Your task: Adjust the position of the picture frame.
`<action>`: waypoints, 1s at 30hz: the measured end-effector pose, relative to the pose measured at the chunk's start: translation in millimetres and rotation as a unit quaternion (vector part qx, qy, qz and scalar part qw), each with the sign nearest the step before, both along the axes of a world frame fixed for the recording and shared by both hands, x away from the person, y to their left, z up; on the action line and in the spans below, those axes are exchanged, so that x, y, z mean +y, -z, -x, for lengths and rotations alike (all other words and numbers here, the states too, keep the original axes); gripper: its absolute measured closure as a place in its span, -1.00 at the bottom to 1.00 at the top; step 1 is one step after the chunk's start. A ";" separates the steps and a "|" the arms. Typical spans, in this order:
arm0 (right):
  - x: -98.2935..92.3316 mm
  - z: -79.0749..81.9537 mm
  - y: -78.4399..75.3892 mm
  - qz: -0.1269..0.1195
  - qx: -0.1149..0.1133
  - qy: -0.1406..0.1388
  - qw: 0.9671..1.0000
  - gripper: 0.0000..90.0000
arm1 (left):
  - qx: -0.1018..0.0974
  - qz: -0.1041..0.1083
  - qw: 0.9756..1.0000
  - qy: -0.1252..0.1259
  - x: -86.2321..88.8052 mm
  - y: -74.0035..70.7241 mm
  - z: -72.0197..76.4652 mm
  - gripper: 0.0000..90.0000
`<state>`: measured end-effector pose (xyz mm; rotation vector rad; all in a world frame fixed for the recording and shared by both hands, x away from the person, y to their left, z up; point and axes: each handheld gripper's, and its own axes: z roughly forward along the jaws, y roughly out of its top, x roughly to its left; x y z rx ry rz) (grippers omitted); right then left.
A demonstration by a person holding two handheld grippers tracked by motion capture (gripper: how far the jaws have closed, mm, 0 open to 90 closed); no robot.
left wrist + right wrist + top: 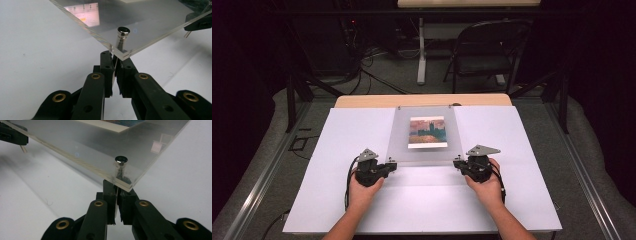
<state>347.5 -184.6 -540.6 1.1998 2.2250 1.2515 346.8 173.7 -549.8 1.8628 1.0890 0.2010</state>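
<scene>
Acrylic frame [426,135] lies mid-table on white board [337,150], long axis running away from person. Left gripper [391,164] and right gripper [458,162] each clamp a near corner, equally close.

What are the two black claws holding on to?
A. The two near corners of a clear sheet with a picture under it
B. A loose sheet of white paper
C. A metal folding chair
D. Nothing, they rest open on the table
A: each gripper, left and right, is shut on a near corner of the clear sheet, with the picture under it.
</scene>
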 end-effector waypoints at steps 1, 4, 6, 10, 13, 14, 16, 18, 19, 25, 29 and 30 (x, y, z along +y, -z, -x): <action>0.0 0.0 0.0 0.000 0.000 0.000 1.000 0.90 | -0.001 0.000 1.000 -0.001 -1.4 0.8 -0.1 0.87; -1.1 -0.7 1.1 0.001 0.003 0.003 1.000 0.90 | -0.001 -0.005 1.000 -0.002 -2.5 1.6 0.8 0.88; -0.6 -0.2 2.0 0.000 0.005 0.002 1.000 0.90 | 0.001 -0.007 1.000 -0.004 -2.4 2.4 1.0 0.87; -0.4 -0.4 4.9 0.009 0.006 -0.001 1.000 0.90 | 0.005 -0.016 1.000 -0.004 -4.2 5.5 1.5 0.87; 0.1 -0.1 8.2 0.013 0.012 -0.001 1.000 0.90 | 0.009 -0.022 1.000 -0.005 -5.2 8.1 1.8 0.87; 0.3 -0.3 9.4 0.016 0.013 -0.003 1.000 0.90 | 0.010 -0.023 1.000 -0.006 -5.5 8.6 1.8 0.87; 0.6 -0.4 10.9 0.018 0.015 -0.003 1.000 0.90 | 0.013 -0.028 1.000 -0.005 -6.1 10.1 1.7 0.87; 0.9 -0.5 12.6 0.022 0.018 -0.004 1.000 0.90 | 0.013 -0.027 1.000 -0.003 -6.0 11.1 1.5 0.87; 0.6 -0.6 13.2 0.024 0.018 -0.005 1.000 0.90 | 0.014 -0.028 1.000 -0.005 -5.9 10.9 1.6 0.87; 0.2 0.1 16.6 0.020 0.016 -0.004 1.000 0.90 | 0.012 -0.021 1.000 -0.006 -5.5 12.7 1.8 0.85; 0.6 1.3 17.7 0.018 0.012 -0.001 1.000 0.90 | 0.013 -0.019 1.000 -0.005 -4.8 13.0 1.8 0.85; 0.5 1.1 18.1 0.017 0.009 -0.001 1.000 0.90 | 0.013 -0.018 1.000 -0.005 -4.8 13.1 1.8 0.85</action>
